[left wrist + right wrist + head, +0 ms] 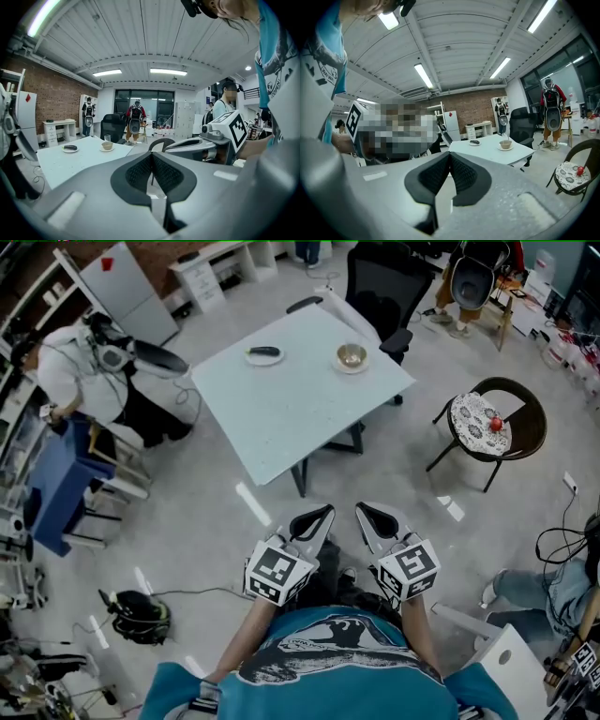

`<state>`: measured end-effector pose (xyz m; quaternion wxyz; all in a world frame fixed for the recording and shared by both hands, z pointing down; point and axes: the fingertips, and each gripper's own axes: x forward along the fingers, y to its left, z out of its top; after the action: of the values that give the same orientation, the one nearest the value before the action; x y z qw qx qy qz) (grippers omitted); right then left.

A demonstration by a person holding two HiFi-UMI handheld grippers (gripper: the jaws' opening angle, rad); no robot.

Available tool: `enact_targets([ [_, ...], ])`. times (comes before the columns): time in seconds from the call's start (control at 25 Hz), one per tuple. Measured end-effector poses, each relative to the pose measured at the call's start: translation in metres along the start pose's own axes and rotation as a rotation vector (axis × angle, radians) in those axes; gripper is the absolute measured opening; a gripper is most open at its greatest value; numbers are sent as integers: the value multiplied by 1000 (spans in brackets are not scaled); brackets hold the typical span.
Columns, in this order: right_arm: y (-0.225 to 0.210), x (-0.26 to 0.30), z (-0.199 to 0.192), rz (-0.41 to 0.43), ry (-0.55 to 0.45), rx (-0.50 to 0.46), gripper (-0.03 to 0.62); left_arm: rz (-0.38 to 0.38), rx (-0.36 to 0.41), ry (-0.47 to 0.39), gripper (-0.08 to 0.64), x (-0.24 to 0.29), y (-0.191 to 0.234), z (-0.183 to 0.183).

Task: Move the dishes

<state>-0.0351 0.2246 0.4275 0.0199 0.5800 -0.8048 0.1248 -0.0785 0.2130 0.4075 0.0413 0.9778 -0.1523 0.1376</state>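
A pale table (pixel 291 409) stands ahead of me across open floor. On its far side sit a small plate with a dark object (pixel 263 354) and a tan bowl on a saucer (pixel 352 357). The left gripper view shows the same plate (pixel 70 148) and bowl (pixel 107 146) far off, and the right gripper view shows the plate (pixel 475 142) and bowl (pixel 505 145). My left gripper (pixel 314 518) and right gripper (pixel 372 515) hang side by side near my body, well short of the table. Both are shut with nothing between the pads, seen up close as left gripper (pixel 151 154) and right gripper (pixel 450 153).
A black office chair (pixel 384 292) stands behind the table. A round wicker chair (pixel 487 423) with a patterned cushion is to the right. A person in white (pixel 84 371) stands at the left beside a blue seat (pixel 56 484). A dark bag (pixel 141 615) and cables lie on the floor.
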Motion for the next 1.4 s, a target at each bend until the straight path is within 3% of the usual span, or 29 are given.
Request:
enact_targets([
  [0.44, -33, 27, -12, -3, 21, 51, 3, -51, -6, 34, 12, 38, 24, -5],
  [0.84, -109, 92, 14, -60, 59, 44, 3, -83, 31, 30, 12, 110, 105, 22],
  [1.4, -162, 177, 36, -48, 142, 32, 3, -110, -42, -26, 12, 172, 197, 48],
])
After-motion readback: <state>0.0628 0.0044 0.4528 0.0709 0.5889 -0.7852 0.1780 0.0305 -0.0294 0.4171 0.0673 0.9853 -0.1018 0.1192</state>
